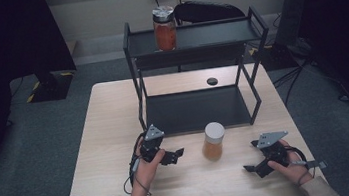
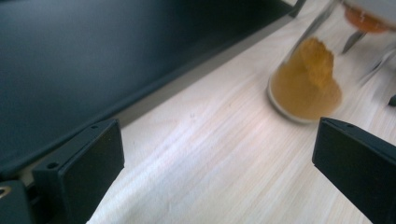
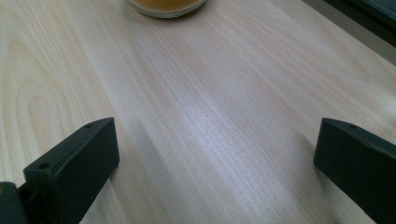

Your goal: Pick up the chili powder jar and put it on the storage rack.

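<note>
A small glass jar [image 1: 213, 142] with a pale round lid stands upright on the wooden table [image 1: 106, 136], just in front of the black metal shelf [image 1: 194, 110] and between the two grippers, which suggests it is the next thing to be picked up. The left gripper [image 1: 175, 154] points toward it with jaws spread wide and empty; the right gripper [image 1: 252, 161] sits near its other side, likewise gaping. Orange powder fills the jar's lower half (heaped unevenly against the clear wall). A larger jar [image 1: 165, 27] rests on the top tier.
</note>
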